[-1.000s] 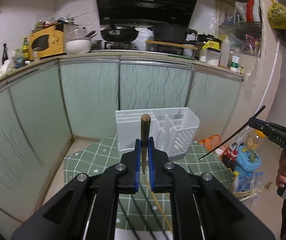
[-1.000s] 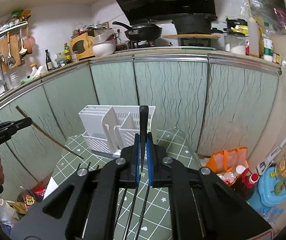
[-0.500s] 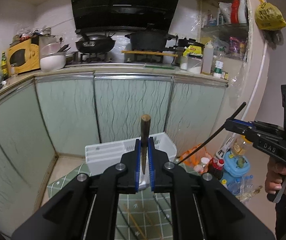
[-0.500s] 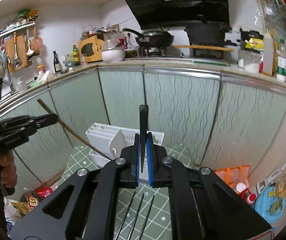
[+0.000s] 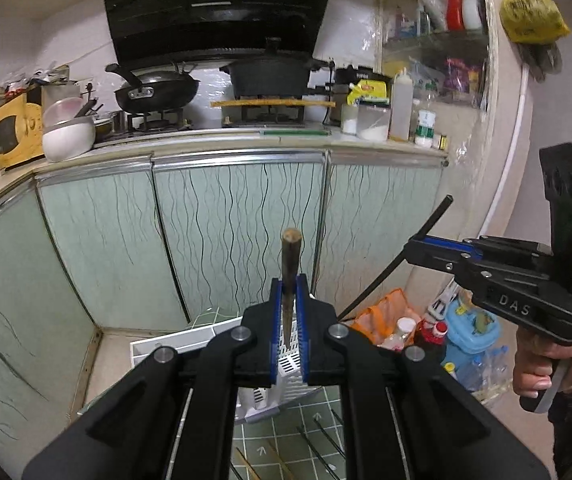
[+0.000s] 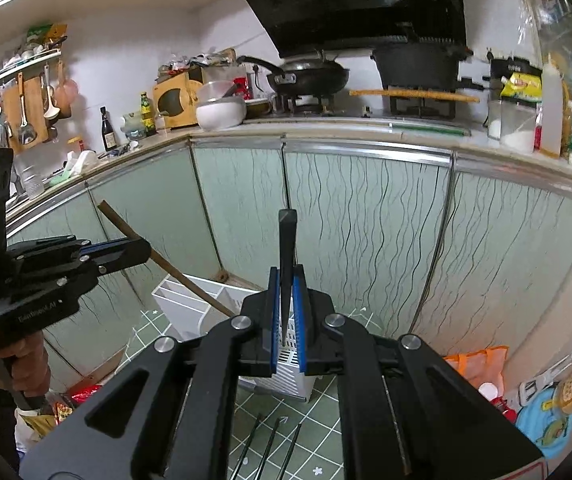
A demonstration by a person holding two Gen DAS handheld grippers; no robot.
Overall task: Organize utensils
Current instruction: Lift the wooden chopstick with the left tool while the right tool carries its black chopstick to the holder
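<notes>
My left gripper (image 5: 289,292) is shut on a brown wooden chopstick (image 5: 289,256) that stands up between the blue pads. My right gripper (image 6: 287,284) is shut on a black chopstick (image 6: 287,240), also upright. A white plastic utensil holder (image 6: 189,300) with slotted compartments stands on the green checked mat (image 6: 326,400), below and just beyond both grippers; it also shows in the left wrist view (image 5: 173,344). In the left wrist view the right gripper (image 5: 422,246) is at the right. In the right wrist view the left gripper (image 6: 141,248) is at the left, its chopstick slanting down toward the holder.
Several black chopsticks (image 6: 269,444) and brown ones (image 5: 253,464) lie on the mat. Pale green cabinet doors (image 5: 237,232) close off the back. Bags and bottles (image 5: 466,328) crowd the floor at the right. The counter (image 5: 245,132) holds pans and jars.
Both grippers have risen and tilted up with their chopsticks. The holder has dropped lower in both views and is partly hidden behind the fingers. The grippers have come closer together.
</notes>
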